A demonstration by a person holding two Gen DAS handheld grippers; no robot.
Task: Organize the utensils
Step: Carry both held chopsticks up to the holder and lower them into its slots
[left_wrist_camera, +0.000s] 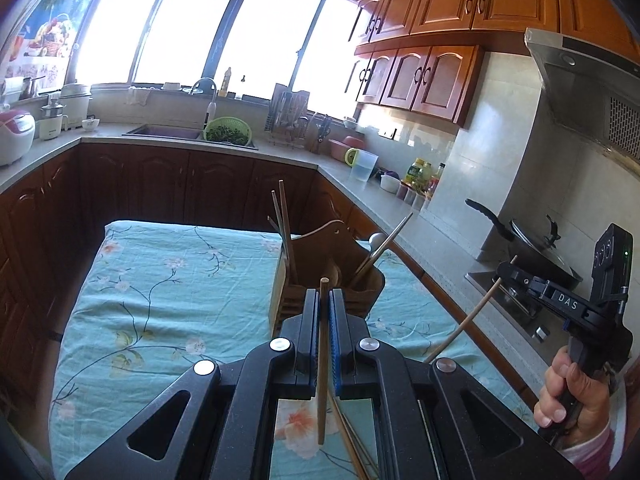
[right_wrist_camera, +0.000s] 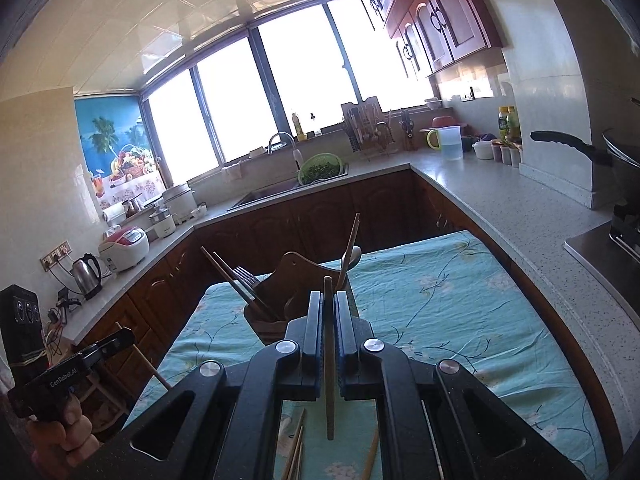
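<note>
My left gripper [left_wrist_camera: 324, 300] is shut on a wooden chopstick [left_wrist_camera: 323, 364] and holds it above the table. My right gripper [right_wrist_camera: 329, 300] is shut on another wooden chopstick [right_wrist_camera: 329, 360]; it also shows at the right of the left wrist view [left_wrist_camera: 505, 274]. A wooden utensil holder [left_wrist_camera: 340, 280] stands on the floral cloth just beyond both grippers, with chopsticks, a spoon and a fork [right_wrist_camera: 246, 274] in it. It also shows in the right wrist view [right_wrist_camera: 288, 292]. Loose chopsticks [right_wrist_camera: 296, 448] lie on the cloth below the grippers.
The table with the turquoise floral cloth [left_wrist_camera: 160, 280] sits between kitchen counters. A counter [left_wrist_camera: 432, 248] runs along the right with a pan [left_wrist_camera: 536, 248] on a stove. A sink with a green colander [left_wrist_camera: 228, 132] is at the back.
</note>
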